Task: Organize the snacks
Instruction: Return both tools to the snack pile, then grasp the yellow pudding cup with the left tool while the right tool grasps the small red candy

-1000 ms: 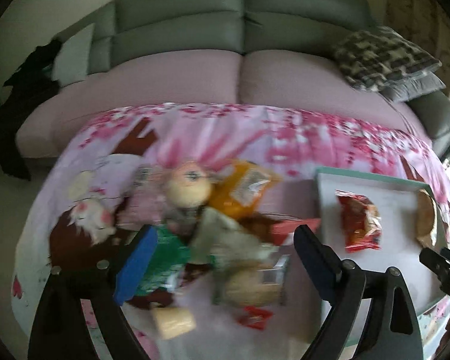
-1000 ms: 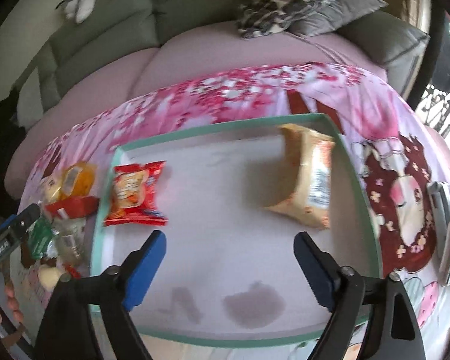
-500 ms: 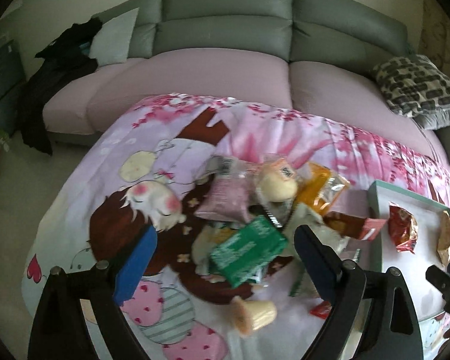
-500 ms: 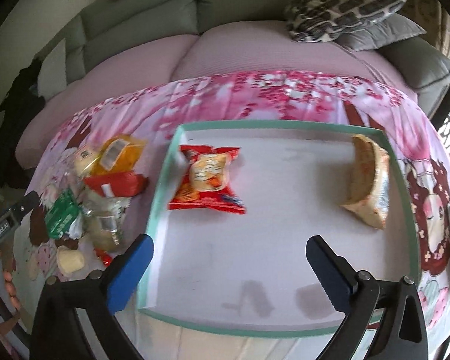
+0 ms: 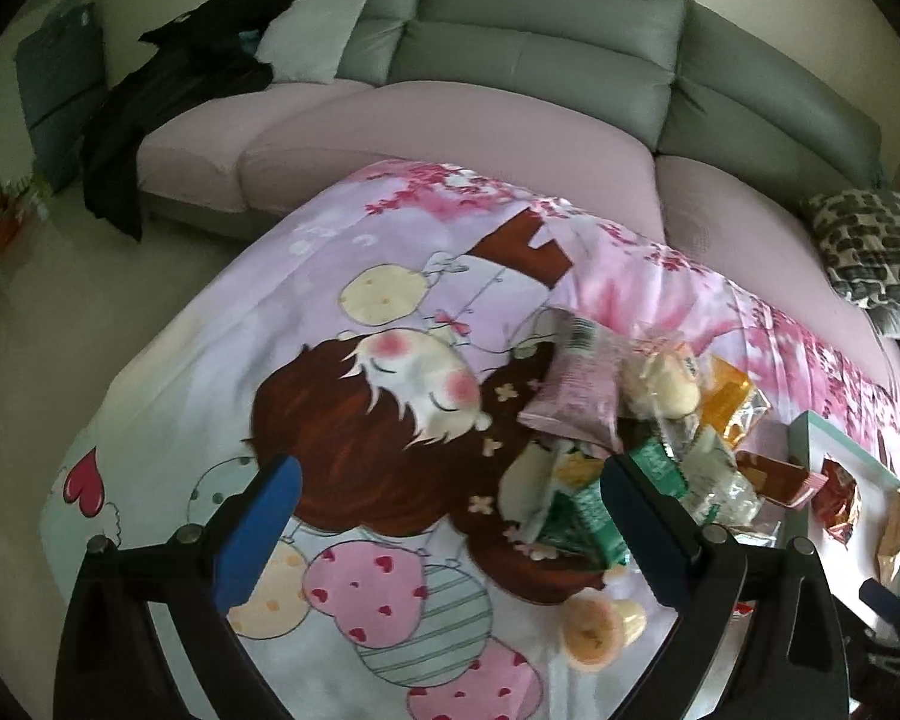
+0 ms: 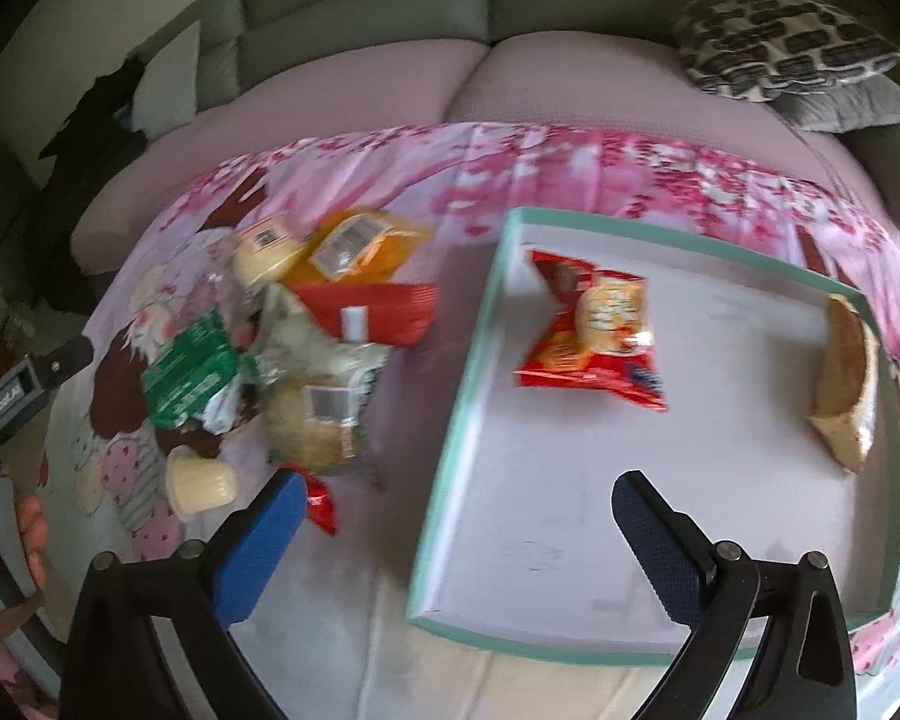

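Observation:
A pile of snack packs (image 6: 306,354) lies on the pink cartoon cloth, left of a white tray with a mint rim (image 6: 450,462). The tray holds a red snack bag (image 6: 594,336) and a tan pastry pack (image 6: 846,384). In the left wrist view the pile (image 5: 636,420) is at right, with a pink pack (image 5: 576,390), green packs (image 5: 594,516) and a yellow jelly cup (image 5: 600,630). My left gripper (image 5: 450,528) is open and empty over bare cloth left of the pile. My right gripper (image 6: 456,534) is open and empty above the tray's left rim.
A grey and pink sofa (image 5: 510,78) stands behind the table, with a patterned cushion (image 6: 780,42) at right and dark clothes (image 5: 168,90) at left. The tray edge (image 5: 840,462) shows at far right in the left wrist view. The floor (image 5: 60,276) lies left.
Both grippers have swung left. The snack pile has shifted to the right in the left wrist view, and the tray has shifted to the right in the right wrist view, bringing the pile into it. Both stay open.

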Available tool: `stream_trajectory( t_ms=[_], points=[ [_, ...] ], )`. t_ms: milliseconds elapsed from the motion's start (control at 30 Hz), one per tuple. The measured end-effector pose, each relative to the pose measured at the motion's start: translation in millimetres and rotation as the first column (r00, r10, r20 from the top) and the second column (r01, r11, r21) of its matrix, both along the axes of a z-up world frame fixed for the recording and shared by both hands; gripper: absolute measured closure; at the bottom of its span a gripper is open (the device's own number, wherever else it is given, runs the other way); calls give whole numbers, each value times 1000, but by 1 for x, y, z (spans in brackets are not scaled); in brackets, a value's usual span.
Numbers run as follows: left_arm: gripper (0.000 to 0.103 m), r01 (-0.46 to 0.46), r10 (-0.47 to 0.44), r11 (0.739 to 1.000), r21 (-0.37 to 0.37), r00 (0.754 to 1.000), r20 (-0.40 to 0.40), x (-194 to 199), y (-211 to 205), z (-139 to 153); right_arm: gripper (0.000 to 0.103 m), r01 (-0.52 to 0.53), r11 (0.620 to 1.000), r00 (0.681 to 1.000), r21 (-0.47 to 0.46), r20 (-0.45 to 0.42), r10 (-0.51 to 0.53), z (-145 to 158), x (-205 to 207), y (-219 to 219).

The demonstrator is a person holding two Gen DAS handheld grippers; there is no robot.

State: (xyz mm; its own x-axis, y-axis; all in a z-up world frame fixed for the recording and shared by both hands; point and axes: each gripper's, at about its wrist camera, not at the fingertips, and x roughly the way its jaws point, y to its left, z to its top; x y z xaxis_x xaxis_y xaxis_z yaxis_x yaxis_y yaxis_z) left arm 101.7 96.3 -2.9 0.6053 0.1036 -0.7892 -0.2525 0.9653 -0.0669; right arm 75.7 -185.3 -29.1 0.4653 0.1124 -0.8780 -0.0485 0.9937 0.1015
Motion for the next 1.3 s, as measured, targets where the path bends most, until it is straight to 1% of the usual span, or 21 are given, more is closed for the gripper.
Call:
stream_trajectory(
  t_ms=[100, 267, 367, 433, 467, 500, 533, 567, 633, 667, 733, 767, 833, 900, 933, 1067, 1167, 1200, 1300],
  points=[
    [3, 20, -20, 1000, -1, 1000, -9, -2, 1, -3, 0, -44, 999, 999, 2, -16, 44, -4, 0, 16],
    [3, 108, -108, 994, -4, 993, -54, -5, -11, -11, 1, -110, 994, 993, -5, -33, 110, -12, -5, 41],
    [3, 152, -152, 988, -12, 984, -88, -7, -20, -21, 5, -132, 991, 991, 13, -34, 132, -17, -7, 52],
    [3, 174, -176, 984, -22, 978, -111, -10, -24, -28, 15, -145, 989, 989, 19, -34, 145, -20, -8, 57],
    [3, 184, -186, 982, -31, 975, -122, -10, -27, -31, 18, -145, 989, 989, 21, -37, 146, -22, -8, 58],
    [3, 195, -199, 980, -40, 972, -128, -11, -29, -33, 22, -146, 989, 988, 23, -40, 147, -24, -7, 59],
    [3, 214, -219, 975, -52, 967, -130, -11, -32, -35, 28, -150, 988, 988, 26, -42, 151, -25, -7, 60],
    [3, 232, -239, 971, -64, 963, -128, -12, -35, -37, 31, -153, 988, 987, 27, -43, 154, -27, -6, 60],
    [3, 259, -267, 963, -76, 955, -126, -12, -41, -39, 41, -159, 987, 986, 26, -44, 160, -29, -5, 62],
    [3, 274, -283, 958, -81, 951, -124, -12, -44, -40, 42, -162, 986, 986, 28, -43, 163, -30, -5, 63],
    [3, 298, -308, 950, -90, 943, -128, -11, -50, -42, 50, -170, 985, 984, 34, -40, 172, -31, -4, 65],
    [4, 304, -310, 950, -66, 940, -140, -10, -53, -45, 52, -173, 984, 984, 37, -38, 174, -33, -3, 65],
    [9, 317, -324, 946, -66, 932, -162, -9, -58, -51, 54, -172, 984, 984, 46, -41, 173, -36, 0, 66],
    [19, 330, -338, 941, -74, 925, -176, -8, -63, -55, 59, -170, 984, 984, 47, -44, 172, -38, 0, 65],
    [21, 337, -346, 938, -80, 920, -183, -6, -65, -58, 61, -170, 984, 984, 47, -44, 172, -40, 1, 64],
    [33, 355, -370, 929, -106, 907, -200, -4, -71, -66, 62, -175, 983, 983, 51, -55, 178, -48, 3, 65],
    [39, 360, -373, 928, -101, 903, -213, -4, -74, -68, 62, -182, 982, 981, 54, -58, 185, -53, 4, 66],
    [43, 358, -371, 928, -100, 903, -217, -3, -73, -70, 62, -185, 981, 981, 53, -57, 188, -54, 4, 67],
    [46, 353, -370, 929, -112, 903, -217, -2, -71, -73, 68, -191, 981, 980, 45, -48, 193, -55, 5, 67]
  ],
)
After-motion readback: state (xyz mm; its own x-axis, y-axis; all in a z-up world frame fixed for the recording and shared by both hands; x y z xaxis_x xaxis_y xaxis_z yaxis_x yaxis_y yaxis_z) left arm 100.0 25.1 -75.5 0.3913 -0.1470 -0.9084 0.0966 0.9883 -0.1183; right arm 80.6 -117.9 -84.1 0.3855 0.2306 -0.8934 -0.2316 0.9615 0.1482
